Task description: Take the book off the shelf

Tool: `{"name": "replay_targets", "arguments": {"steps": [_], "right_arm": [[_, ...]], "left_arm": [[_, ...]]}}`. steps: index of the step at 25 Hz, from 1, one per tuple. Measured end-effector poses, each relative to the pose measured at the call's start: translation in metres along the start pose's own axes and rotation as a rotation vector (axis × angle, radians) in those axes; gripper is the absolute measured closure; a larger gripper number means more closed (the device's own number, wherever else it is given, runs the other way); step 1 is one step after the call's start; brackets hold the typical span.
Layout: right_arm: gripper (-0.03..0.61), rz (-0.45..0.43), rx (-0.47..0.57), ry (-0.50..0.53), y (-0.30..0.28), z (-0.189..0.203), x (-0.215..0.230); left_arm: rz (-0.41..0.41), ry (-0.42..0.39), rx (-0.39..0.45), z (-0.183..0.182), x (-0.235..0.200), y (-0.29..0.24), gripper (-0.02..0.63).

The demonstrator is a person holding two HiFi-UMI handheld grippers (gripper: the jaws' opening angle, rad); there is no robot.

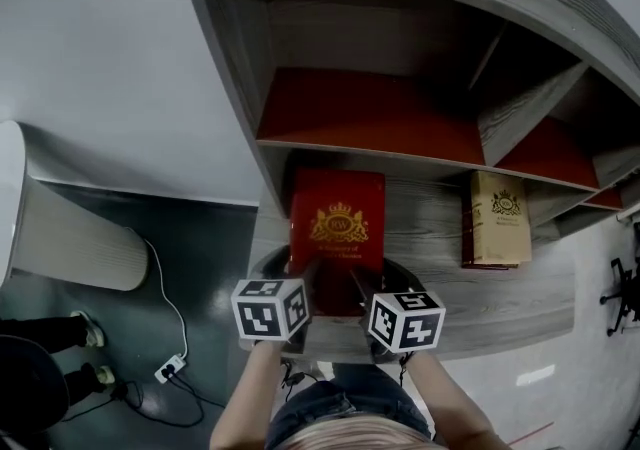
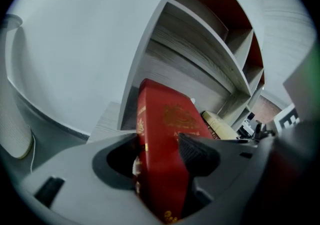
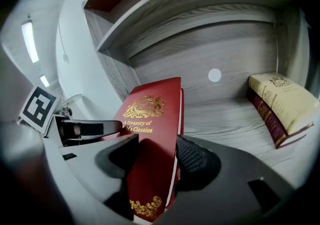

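Red book [image 1: 337, 223] is clamped at its near end by left gripper [image 2: 160, 151] and right gripper [image 3: 155, 155], near the shelf's [image 1: 480, 303] front left corner

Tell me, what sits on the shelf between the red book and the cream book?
Nothing: between the red book and the cream book there is only bare wood-grain shelf board, as the head view and right gripper view both show.

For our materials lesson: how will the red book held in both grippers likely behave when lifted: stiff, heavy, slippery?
The red book looks thick and hardbound, so probably stiff and fairly heavy. Its smooth cover might slip, though the left gripper and right gripper both clamp its near end. Gripped there, its far end may droop.
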State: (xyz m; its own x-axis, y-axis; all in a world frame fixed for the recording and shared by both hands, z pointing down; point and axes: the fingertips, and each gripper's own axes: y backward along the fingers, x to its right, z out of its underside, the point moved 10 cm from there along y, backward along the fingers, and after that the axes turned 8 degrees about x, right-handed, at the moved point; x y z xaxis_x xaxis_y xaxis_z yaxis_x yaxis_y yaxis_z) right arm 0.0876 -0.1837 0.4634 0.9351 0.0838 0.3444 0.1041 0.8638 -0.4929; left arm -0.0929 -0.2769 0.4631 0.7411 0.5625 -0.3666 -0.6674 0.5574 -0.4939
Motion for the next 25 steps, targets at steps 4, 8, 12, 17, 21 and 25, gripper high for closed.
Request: {"name": "replay_targets", "arguments": {"steps": [4, 8, 12, 17, 21, 25], "right_arm": [[0.339, -0.004, 0.032, 0.005, 0.016, 0.004, -0.005], [0.339, -0.002, 0.063, 0.016, 0.032, 0.008, -0.008], [0.341, 0.001, 0.094, 0.024, 0.048, 0.011, -0.011], [0.342, -0.002, 0.130, 0.035, 0.065, 0.014, -0.015], [0.344, -0.011, 0.156, 0.044, 0.077, 0.017, -0.021], [0.348, -0.021, 0.193, 0.058, 0.088, 0.018, -0.030]], "left_arm": [[0.005, 0.002, 0.021, 0.005, 0.007, 0.015, 0.362], [0.008, -0.001, 0.046, 0.009, 0.016, 0.029, 0.362], [0.013, -0.009, 0.070, 0.013, 0.025, 0.041, 0.362], [0.020, -0.013, 0.098, 0.018, 0.034, 0.056, 0.362], [0.017, -0.012, 0.121, 0.022, 0.039, 0.070, 0.362], [0.022, -0.001, 0.147, 0.024, 0.040, 0.086, 0.362]]}}
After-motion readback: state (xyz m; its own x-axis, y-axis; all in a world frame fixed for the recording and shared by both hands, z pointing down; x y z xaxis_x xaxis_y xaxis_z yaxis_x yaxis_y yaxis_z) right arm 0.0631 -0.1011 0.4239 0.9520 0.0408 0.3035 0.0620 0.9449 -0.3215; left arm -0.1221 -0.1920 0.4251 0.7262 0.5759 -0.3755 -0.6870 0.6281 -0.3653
